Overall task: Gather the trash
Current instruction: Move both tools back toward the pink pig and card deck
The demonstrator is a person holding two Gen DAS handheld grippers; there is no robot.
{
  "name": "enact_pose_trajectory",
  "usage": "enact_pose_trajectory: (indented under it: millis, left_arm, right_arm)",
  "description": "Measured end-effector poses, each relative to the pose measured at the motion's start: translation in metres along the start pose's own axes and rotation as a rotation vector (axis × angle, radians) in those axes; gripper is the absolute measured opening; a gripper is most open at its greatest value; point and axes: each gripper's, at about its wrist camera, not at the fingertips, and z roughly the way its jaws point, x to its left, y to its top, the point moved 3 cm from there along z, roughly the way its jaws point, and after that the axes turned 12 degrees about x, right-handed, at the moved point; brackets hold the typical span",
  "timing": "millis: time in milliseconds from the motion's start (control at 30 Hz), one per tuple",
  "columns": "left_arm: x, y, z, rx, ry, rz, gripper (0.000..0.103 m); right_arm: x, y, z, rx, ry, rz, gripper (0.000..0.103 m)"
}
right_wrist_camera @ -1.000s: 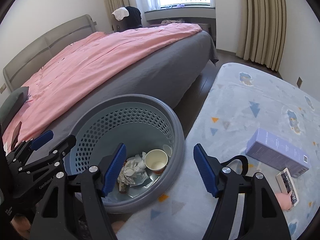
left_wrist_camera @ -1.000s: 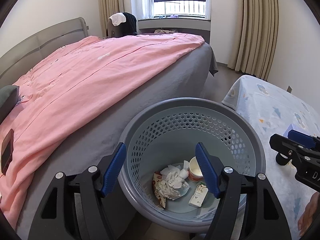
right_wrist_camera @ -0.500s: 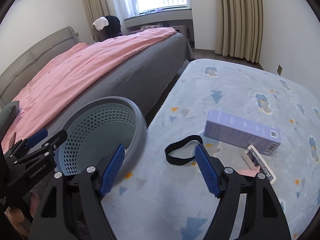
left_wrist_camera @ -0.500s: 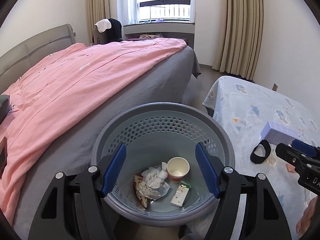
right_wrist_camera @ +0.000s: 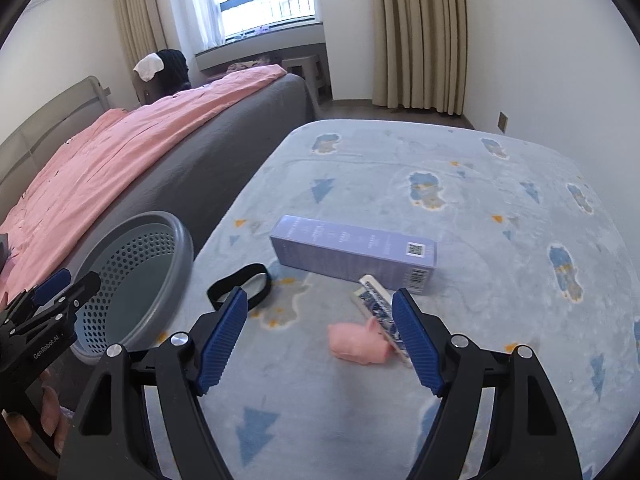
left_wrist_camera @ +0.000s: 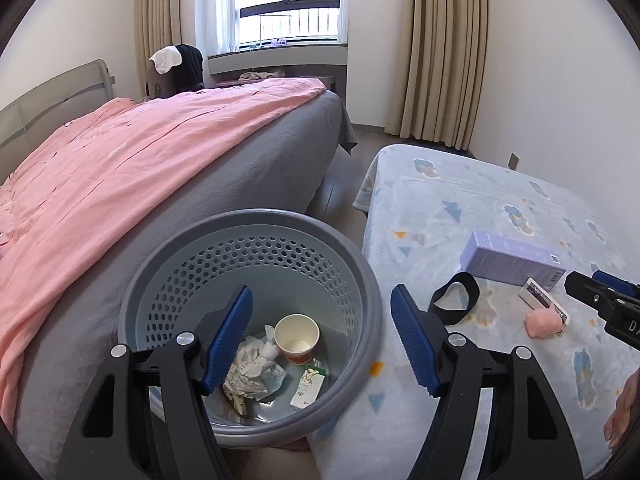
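A grey-blue perforated basket stands between the bed and a low blanket-covered surface; it holds a paper cup, crumpled paper and a small carton. My left gripper is open and empty over the basket's right side. My right gripper is open and empty above the blanket, with a pink pig toy between its fingers' lines. A purple box, a small patterned pack and a black band lie on the blanket. The basket also shows in the right wrist view.
A bed with a pink cover over a grey sheet runs along the left. The light blue patterned blanket covers the low surface on the right. Curtains and a window are at the back.
Both grippers have swung to the right. The right gripper has moved from the basket over to the blanket, so the pig toy, pack and box now sit near its fingers. Both stay open.
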Motion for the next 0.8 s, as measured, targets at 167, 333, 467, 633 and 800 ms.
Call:
enact_pose_trajectory:
  millis: [167,333,467,633,800]
  left_arm:
    - [-0.019,0.001,0.003,0.004,-0.023,0.026,0.069]
    - [-0.036,0.001,0.007,0.012,-0.041,0.047,0.069]
    - [-0.046,0.0,0.009,0.017,-0.047,0.062,0.069]
    - [-0.053,-0.001,0.012,0.024,-0.05,0.076,0.069]
    - [-0.056,0.0,0.016,0.036,-0.053,0.08,0.069]
  right_arm:
    - [-0.033,-0.003,0.002,0.021,-0.054,0.019,0.073]
    - [-0.062,-0.009,0.014,0.057,-0.075,0.052,0.073]
    - [-0.07,-0.016,0.026,0.091,-0.09,0.047,0.073]
    - [-0.069,-0.022,0.04,0.119,-0.119,0.01,0.073]
    - [-0.059,-0.025,0.048,0.137,-0.137,-0.03,0.073]
